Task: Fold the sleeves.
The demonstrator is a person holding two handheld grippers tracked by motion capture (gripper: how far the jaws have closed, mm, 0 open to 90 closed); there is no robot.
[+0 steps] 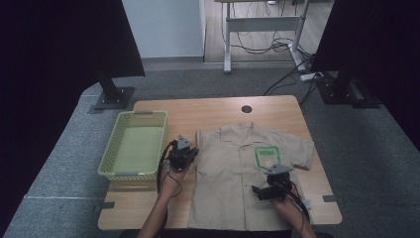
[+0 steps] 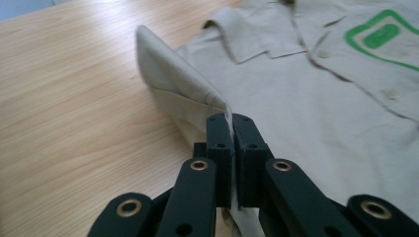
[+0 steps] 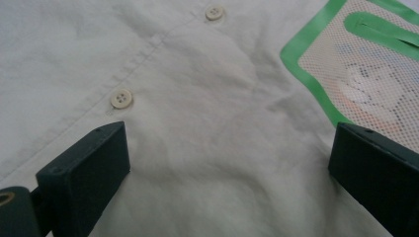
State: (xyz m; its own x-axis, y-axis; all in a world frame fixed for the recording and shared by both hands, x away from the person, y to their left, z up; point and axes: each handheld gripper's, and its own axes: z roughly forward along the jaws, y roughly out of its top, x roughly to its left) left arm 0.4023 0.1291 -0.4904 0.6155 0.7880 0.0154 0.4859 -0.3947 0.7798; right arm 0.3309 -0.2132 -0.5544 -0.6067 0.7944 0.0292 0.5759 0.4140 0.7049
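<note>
Beside the pale green plastic basket (image 1: 132,148), the left gripper (image 2: 231,129) is pinching the beige short-sleeved cotton shirt's (image 1: 242,173) sleeve; the right gripper (image 3: 227,168) is hovering wide open over its front.

Beige short-sleeved shirt (image 1: 237,173) lies flat, collar toward 12 o'clock, on the wooden table (image 1: 208,111). Green mesh badge (image 1: 267,154) on its chest. Left gripper (image 1: 181,157) at the shirt's 9 o'clock edge, by the sleeve. Right gripper (image 1: 265,191) over the shirt front at 4 o'clock. Empty yellow-green basket (image 1: 113,157) sits at 9 o'clock.
</note>
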